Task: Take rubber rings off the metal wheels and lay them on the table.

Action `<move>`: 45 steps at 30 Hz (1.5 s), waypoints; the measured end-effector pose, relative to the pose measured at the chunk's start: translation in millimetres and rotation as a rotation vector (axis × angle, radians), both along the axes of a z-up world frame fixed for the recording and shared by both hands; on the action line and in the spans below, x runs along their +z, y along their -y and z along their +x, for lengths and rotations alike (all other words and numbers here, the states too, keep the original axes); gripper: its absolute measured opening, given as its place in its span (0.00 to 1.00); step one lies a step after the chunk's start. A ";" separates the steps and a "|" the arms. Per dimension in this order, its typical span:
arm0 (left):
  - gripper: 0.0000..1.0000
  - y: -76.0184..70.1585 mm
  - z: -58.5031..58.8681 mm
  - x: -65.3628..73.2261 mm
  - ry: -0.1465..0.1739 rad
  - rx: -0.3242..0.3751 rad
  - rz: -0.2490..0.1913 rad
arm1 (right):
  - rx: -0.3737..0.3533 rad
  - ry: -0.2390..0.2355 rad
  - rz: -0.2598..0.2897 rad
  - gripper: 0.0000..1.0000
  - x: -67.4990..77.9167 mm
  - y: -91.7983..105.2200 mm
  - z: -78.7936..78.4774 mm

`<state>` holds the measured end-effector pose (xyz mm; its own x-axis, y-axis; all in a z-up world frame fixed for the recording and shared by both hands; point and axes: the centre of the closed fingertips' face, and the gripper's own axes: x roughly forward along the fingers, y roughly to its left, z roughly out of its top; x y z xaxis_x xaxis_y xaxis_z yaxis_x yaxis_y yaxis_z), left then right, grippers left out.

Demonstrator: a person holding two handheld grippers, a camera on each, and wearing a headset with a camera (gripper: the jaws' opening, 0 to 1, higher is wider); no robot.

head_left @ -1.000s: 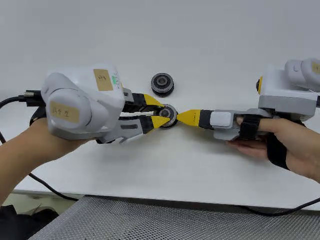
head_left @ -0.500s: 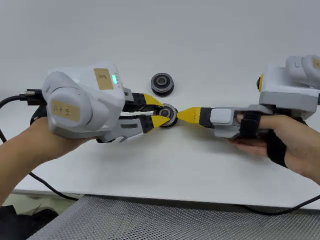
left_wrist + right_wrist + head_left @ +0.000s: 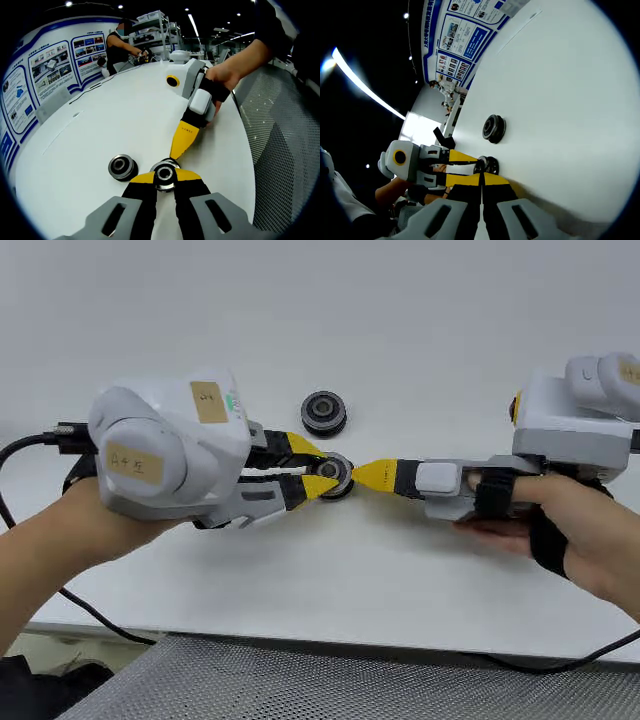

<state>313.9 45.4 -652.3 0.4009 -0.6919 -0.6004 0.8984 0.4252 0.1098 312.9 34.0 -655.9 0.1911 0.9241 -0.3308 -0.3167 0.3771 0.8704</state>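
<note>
Workbench scene: we see a black cable (image 3: 22,443) entering the head view at nine o'clock, while a grey perforated metal sheet (image 3: 300,685) runs along the edge at six o'clock. In the left gripper view, blue-framed display boards (image 3: 50,65) line the wall at ten o'clock. A person (image 3: 117,47) stands at eleven o'clock beside white shelving (image 3: 150,22), and ceiling strip lights (image 3: 192,22) glow near one o'clock. In the right gripper view we find wall posters (image 3: 465,30) at twelve o'clock, a long strip light (image 3: 365,82) at ten o'clock and a bright white panel (image 3: 417,132) at nine o'clock.
</note>
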 end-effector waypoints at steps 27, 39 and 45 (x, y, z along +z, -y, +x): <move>0.12 -2.6 2.1 -1.1 -0.009 0.005 -0.004 | 0.042 0.053 -0.040 0.00 3.2 -8.3 -0.8; 0.12 -2.9 2.3 -1.1 -0.011 0.007 0.002 | 0.048 0.067 -0.042 0.00 4.4 -11.6 -0.3; 0.13 -2.9 2.2 -0.9 -0.013 0.010 0.000 | 0.062 0.094 -0.046 0.00 7.5 -13.8 -0.9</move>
<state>316.2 48.3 -653.2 0.3994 -0.6883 -0.6056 0.8956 0.4339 0.0975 312.0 47.7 -648.4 0.1662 0.9194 -0.3564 -0.4204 0.3930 0.8178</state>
